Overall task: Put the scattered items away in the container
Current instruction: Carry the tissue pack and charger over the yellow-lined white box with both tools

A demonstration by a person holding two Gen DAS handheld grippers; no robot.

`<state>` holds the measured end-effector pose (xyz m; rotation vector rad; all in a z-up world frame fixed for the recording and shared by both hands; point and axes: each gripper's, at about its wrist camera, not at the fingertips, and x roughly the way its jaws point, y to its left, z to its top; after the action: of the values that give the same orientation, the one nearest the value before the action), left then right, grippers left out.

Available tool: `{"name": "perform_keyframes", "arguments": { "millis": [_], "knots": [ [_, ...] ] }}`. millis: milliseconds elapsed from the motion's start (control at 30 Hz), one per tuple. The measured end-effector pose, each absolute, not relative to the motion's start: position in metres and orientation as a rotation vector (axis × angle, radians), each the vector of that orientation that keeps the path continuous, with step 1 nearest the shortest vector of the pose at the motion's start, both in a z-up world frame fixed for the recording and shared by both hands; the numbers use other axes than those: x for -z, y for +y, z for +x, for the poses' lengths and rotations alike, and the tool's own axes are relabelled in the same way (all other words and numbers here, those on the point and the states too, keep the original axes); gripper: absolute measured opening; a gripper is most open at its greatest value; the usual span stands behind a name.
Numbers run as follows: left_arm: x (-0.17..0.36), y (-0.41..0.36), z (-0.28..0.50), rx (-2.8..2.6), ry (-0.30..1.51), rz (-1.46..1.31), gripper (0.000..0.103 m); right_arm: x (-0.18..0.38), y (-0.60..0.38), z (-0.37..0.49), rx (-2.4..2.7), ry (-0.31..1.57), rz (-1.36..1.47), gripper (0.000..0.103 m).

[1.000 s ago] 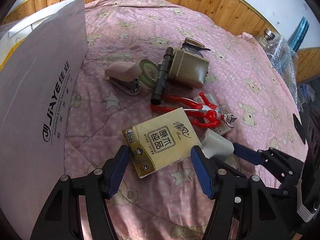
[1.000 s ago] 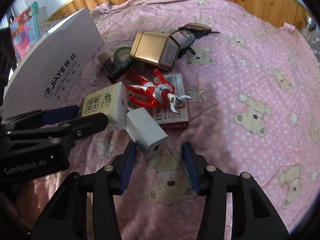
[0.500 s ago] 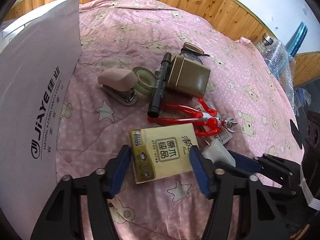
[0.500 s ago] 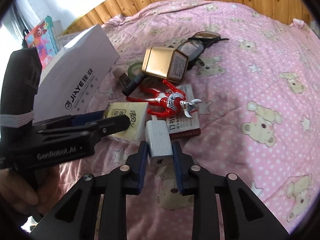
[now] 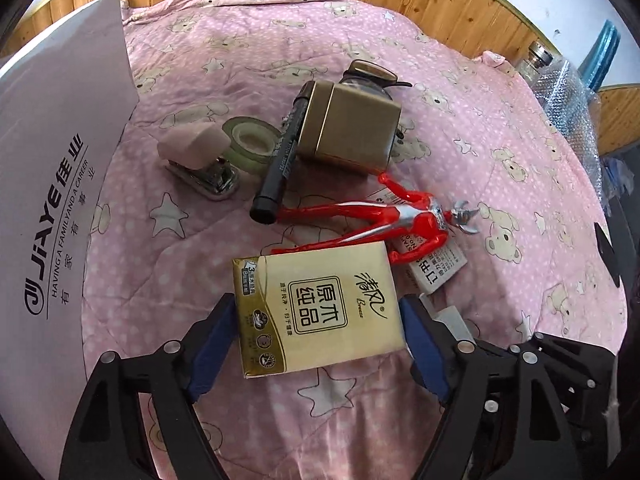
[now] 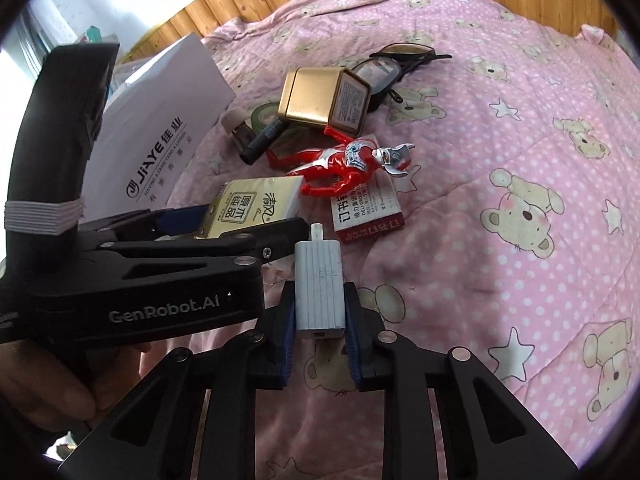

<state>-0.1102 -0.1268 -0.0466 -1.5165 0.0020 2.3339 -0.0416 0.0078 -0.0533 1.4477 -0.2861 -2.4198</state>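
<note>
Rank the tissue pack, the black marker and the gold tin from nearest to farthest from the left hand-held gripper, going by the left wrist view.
1. Tissue pack: between the fingers of the left hand-held gripper.
2. Black marker: beyond it, left of centre.
3. Gold tin: farthest, right of the marker.

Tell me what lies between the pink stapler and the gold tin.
In the left wrist view, a roll of green tape and a black marker lie between the pink stapler and the gold tin.

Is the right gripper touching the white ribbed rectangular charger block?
Touching. The right wrist view shows the right gripper with both blue pads pressed against the sides of the white ribbed rectangular charger block.
</note>
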Motion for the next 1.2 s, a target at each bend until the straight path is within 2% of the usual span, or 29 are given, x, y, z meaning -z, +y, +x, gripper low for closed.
{"name": "perform_keyframes", "arguments": {
  "millis": [233, 533, 1200],
  "knots": [
    [0.021, -0.147, -0.097, -2.367, -0.090, -1.477, 0.076, 0.043, 0.013, -0.031, 2.423, -0.324, 1.412, 0.023],
    [-0.005, -0.150, -0.088, -2.395, -0.122, -1.431, 0.076, 0.028, 0.009, -0.025, 2.427, -0.336, 1.362, 0.023],
    [-0.070, -0.179, -0.054, -2.479, -0.197, -1.295, 0.076, -0.033, -0.019, -0.016, 2.442, -0.252, 1.219, 0.023]
  ]
}}
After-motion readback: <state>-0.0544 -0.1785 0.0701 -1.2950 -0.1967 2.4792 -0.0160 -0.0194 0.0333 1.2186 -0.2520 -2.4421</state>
